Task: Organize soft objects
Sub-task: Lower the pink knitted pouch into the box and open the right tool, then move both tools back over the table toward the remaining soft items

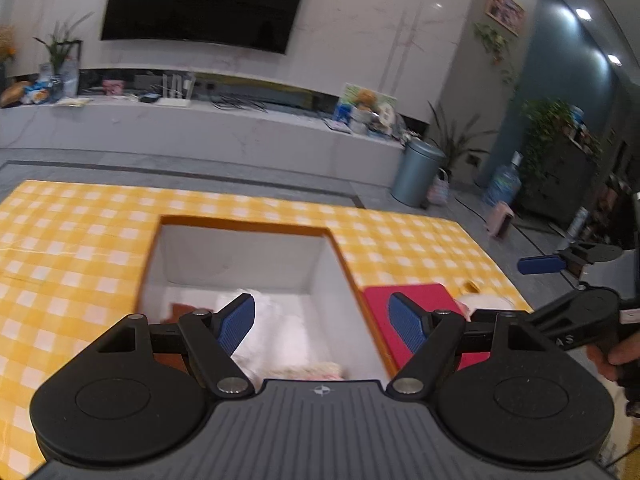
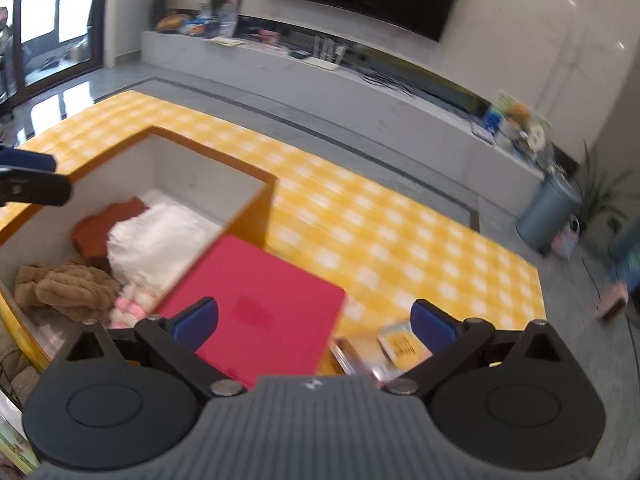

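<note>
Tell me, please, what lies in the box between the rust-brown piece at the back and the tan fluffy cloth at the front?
In the right wrist view, a white fluffy cloth lies between the rust-brown piece and the tan fluffy cloth, inside the box.

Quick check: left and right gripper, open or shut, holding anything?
Left gripper: open, holding nothing, above the box.
Right gripper: open wide, holding nothing, over the red pad.

The box (image 2: 244,196) walls and red board (image 2: 260,304) crowd the right side.
</note>
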The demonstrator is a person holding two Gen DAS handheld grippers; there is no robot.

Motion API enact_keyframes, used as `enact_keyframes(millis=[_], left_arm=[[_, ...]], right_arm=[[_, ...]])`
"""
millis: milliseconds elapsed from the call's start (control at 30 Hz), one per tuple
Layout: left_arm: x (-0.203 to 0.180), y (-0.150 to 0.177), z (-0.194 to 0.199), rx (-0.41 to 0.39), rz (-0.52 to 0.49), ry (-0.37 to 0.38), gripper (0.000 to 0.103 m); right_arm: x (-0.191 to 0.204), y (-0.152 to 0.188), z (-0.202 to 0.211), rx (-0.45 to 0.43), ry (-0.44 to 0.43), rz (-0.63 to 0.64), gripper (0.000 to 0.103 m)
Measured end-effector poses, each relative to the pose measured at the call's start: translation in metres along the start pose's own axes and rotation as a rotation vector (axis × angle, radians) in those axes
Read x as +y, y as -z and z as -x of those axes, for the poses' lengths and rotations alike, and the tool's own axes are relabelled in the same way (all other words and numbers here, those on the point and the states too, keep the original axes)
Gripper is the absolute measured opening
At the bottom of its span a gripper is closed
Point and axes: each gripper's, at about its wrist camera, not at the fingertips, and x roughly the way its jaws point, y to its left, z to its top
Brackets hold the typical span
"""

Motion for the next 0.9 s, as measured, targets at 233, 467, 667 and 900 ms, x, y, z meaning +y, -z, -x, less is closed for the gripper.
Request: enact_keyframes(millis=[233, 467, 667, 900], left_arm=[[-0.037, 0.006, -0.008, 0.029, -0.1, 0.012, 0.089], [-0.082, 0.01, -0.026, 0.082, -0.178, 0.029, 0.089], [-0.109, 0.015, -0.034, 0.119, -0.206, 0.065, 0.089], [-0.131, 0.022, -0.042, 0.145, -0.231, 0.083, 0.089]], right_arm=[[-0.047, 0.043, 0.0, 0.089, 0.027, -0.136, 0.1], [-0.108, 0.101, -0.008, 0.266, 0.118, -0.238, 0.1], [-0.133, 0.15, -0.03, 0.508, 0.005, -0.43, 0.1], [-0.115, 0.162, -0.062, 0.569, -0.052, -0.455, 0.1]])
